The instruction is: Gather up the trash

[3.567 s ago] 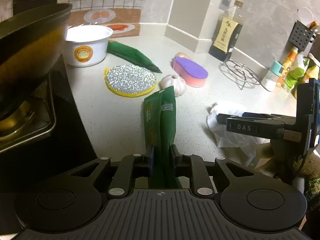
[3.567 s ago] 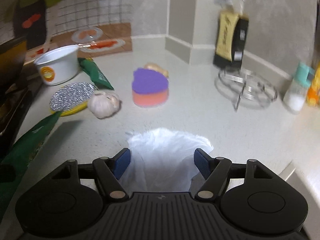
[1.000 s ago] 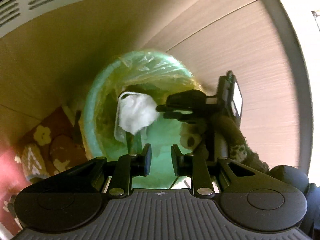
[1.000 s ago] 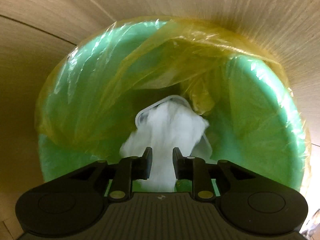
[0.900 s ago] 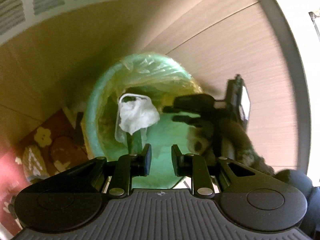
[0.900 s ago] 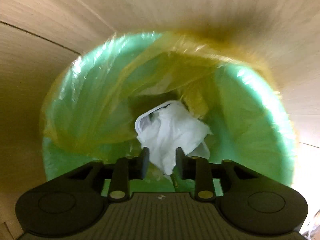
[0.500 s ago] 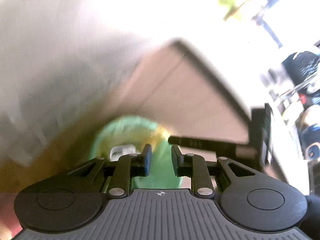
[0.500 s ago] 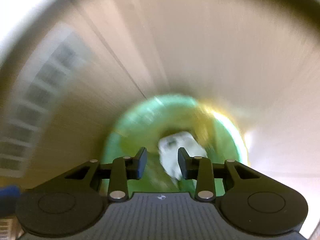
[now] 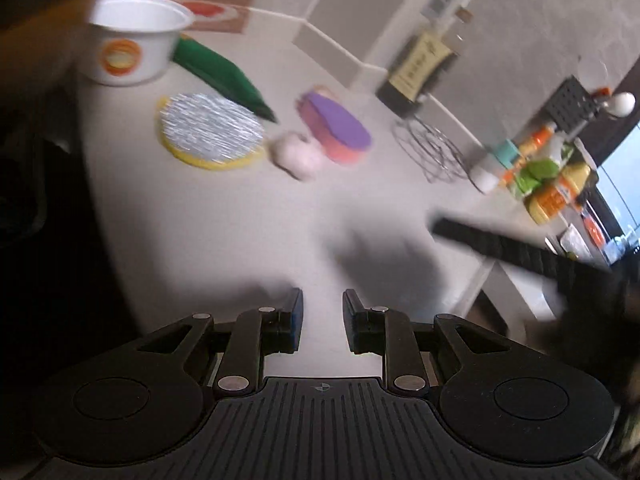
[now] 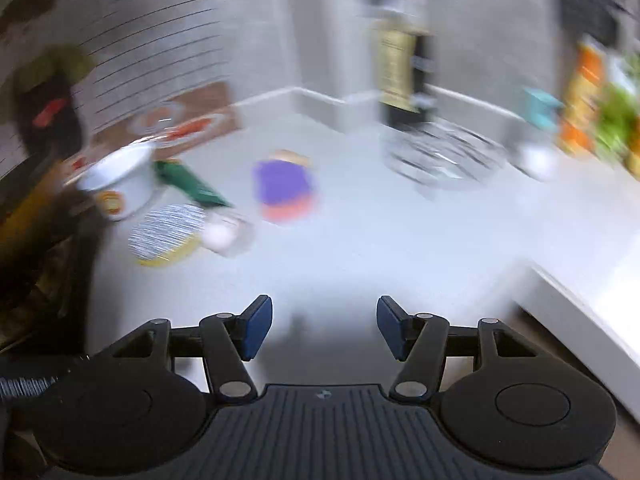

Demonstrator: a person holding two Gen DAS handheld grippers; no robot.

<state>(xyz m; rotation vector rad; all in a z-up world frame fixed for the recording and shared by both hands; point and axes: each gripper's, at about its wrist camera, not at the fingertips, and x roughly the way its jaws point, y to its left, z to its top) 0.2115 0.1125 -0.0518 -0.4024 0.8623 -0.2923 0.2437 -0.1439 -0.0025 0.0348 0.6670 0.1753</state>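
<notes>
Both views are blurred and look over a white kitchen counter (image 9: 248,216). A green wrapper (image 9: 218,70) lies at the back left beside a white paper bowl (image 9: 134,38); both also show in the right wrist view, the wrapper (image 10: 188,184) and the bowl (image 10: 120,184). My left gripper (image 9: 322,320) is open a small way and empty, above the counter's front. My right gripper (image 10: 324,326) is open wide and empty; it shows as a dark bar (image 9: 500,246) in the left wrist view.
A round silver scourer (image 9: 210,130), a garlic bulb (image 9: 296,154) and a purple-topped sponge (image 9: 334,128) lie mid-counter. A wire trivet (image 9: 432,152), a dark sauce bottle (image 9: 420,72) and several condiment bottles (image 9: 548,184) stand at the back right. A dark hob (image 9: 36,200) lies left.
Both grippers have risen from the green lined bin on the floor back to the counter. The tissue and the green wrapper stayed in the bin. The right gripper has opened wider.
</notes>
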